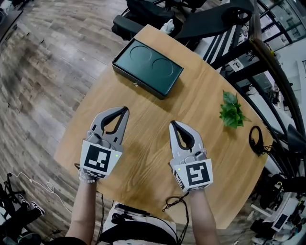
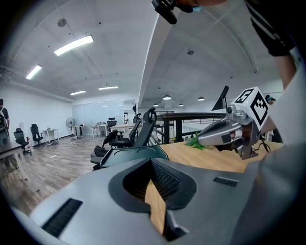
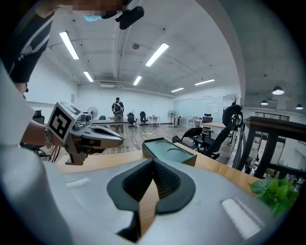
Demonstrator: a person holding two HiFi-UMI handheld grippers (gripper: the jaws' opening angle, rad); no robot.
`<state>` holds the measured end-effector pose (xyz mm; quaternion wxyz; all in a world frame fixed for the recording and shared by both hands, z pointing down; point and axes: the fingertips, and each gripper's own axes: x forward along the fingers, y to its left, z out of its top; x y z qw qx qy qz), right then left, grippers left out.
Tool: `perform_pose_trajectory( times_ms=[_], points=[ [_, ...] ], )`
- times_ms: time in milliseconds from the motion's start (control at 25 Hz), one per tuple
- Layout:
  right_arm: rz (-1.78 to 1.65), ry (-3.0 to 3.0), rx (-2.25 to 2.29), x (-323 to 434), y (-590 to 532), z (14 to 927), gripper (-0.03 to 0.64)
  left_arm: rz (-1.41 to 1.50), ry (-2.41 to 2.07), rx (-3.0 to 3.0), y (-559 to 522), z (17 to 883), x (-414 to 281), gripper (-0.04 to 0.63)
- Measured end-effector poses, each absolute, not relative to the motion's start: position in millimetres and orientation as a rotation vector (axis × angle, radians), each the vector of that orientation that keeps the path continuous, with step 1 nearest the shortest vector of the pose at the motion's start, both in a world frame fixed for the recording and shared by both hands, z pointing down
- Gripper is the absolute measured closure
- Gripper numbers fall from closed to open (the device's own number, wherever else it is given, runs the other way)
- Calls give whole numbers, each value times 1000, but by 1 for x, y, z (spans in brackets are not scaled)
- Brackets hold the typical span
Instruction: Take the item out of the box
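A closed dark green box [image 1: 148, 68] with two round dents in its lid and a small front latch lies at the far side of the wooden table [image 1: 143, 158]. My left gripper [image 1: 125, 109] and right gripper [image 1: 172, 123] hover side by side over the table's near half. Both point toward the box and stop well short of it. Each has its jaws shut with nothing between them. The left gripper view looks along the left gripper [image 2: 152, 160] to the box [image 2: 134, 154], and the right gripper view along the right gripper [image 3: 153, 160] to the box [image 3: 169, 150].
A green leafy sprig [image 1: 233, 111] lies on the table's right side, with a black cable loop [image 1: 256, 141] at the right edge. Black office chairs [image 1: 143, 9] and a dark railing [image 1: 272, 72] stand beyond the table. Cords [image 1: 174, 201] hang at the near edge.
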<state>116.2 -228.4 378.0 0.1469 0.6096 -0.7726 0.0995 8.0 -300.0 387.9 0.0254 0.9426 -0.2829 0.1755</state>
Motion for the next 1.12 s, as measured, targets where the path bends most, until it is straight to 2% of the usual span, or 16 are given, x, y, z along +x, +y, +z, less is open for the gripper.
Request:
perform_pose_trajectory(
  times_ms=[720,1120],
  points=[
    [346,-2218,1721,121,-267,413,607,685,-839,2838,-370,461,43,589],
    [385,-2193,1736,131,-265,423,608,815,-807,2800,-387,490,59,511]
  ],
)
